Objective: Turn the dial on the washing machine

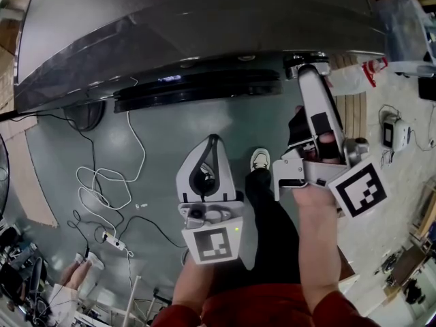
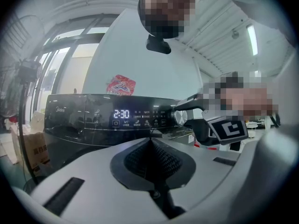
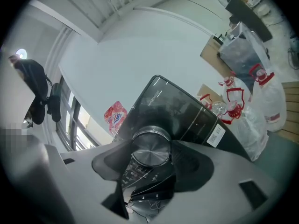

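Washing machine [image 1: 170, 19]: dark grey front-loader, filling the upper part of the head view, its door rim [image 1: 197, 87] showing below the top edge. Control panel [image 2: 93, 118] black and glossy, with a lit display [image 2: 121, 114] reading 2:30 and a row of small icons beside it.

Dial [image 3: 150, 148]: round, brushed metal, at the right end of the panel, just beside the icon row.

Right gripper [image 1: 305, 67]: raised to the panel, jaws spread wide and closed on the dial, one dark pad [image 3: 114, 164] against each side of its rim. Marker cube [image 1: 359, 189] at the rear, above the person's hand.

Left gripper [image 1: 214, 139]: held low in front of the machine, well apart from the panel, jaws brought together with nothing between them; its camera looks toward the panel and the right gripper.

Red packet [image 2: 121, 84]: lying on top of the machine, above the display.

White cable [image 1: 102, 182]: looped on the grey-green floor [image 1: 157, 155] left of the person, near a power strip [image 1: 114, 242].

Plastic bags [image 3: 252, 101]: white with red print, standing right of the machine.

Shoe [image 1: 259, 159]: white, on the floor between the grippers.
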The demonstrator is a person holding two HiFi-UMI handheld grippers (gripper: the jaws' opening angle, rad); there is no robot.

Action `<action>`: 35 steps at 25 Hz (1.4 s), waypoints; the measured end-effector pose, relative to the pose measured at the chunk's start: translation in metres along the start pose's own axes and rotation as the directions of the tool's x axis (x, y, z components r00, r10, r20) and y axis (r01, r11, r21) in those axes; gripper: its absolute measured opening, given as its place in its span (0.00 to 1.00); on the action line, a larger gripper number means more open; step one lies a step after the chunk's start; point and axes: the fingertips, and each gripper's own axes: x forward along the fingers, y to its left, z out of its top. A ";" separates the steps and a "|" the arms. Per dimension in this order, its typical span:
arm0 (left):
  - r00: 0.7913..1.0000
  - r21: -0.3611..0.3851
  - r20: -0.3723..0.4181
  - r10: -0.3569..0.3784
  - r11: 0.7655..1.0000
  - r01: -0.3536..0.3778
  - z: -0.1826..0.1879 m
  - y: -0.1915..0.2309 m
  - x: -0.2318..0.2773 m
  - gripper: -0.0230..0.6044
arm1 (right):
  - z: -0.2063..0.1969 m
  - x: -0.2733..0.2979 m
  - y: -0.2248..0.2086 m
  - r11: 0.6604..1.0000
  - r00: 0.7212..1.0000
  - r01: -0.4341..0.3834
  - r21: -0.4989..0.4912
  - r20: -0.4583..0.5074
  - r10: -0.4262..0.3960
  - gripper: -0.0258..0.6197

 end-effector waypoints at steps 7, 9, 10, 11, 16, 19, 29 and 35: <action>1.000 0.001 0.003 0.013 1.000 -0.013 0.006 0.000 0.001 0.05 | 0.002 0.000 0.000 0.999 1.000 -0.014 0.030 -0.002 0.014 0.47; 1.000 0.005 0.001 0.015 1.000 -0.015 0.008 0.000 0.000 0.05 | 0.000 0.001 0.001 0.999 1.000 -0.024 0.046 -0.011 0.025 0.48; 1.000 0.006 0.000 0.016 1.000 -0.016 0.010 0.000 0.000 0.05 | -0.001 0.001 0.001 0.998 0.999 -0.028 0.060 -0.017 0.029 0.48; 1.000 0.002 -0.001 0.016 1.000 -0.016 0.012 0.000 -0.001 0.05 | -0.002 0.000 0.000 0.997 0.999 -0.029 0.074 -0.022 0.031 0.49; 1.000 -0.027 -0.003 0.025 0.999 -0.025 0.029 -0.001 -0.004 0.05 | -0.007 -0.014 -0.004 0.995 0.999 -0.004 0.099 -0.044 0.009 0.53; 0.999 -0.031 -0.028 0.035 0.999 -0.036 0.037 0.000 -0.009 0.05 | -0.016 -0.029 -0.006 0.994 0.997 0.018 0.108 -0.082 -0.009 0.53; 0.993 -0.011 -0.099 0.063 0.998 -0.065 0.093 0.009 -0.032 0.05 | -0.043 -0.085 0.023 0.997 0.960 0.040 -0.066 -0.275 -0.057 0.53; 0.995 0.010 -0.093 0.023 1.000 -0.022 0.145 0.003 -0.048 0.05 | -0.036 -0.114 0.075 0.931 0.933 -0.048 -0.362 -0.348 -0.087 0.53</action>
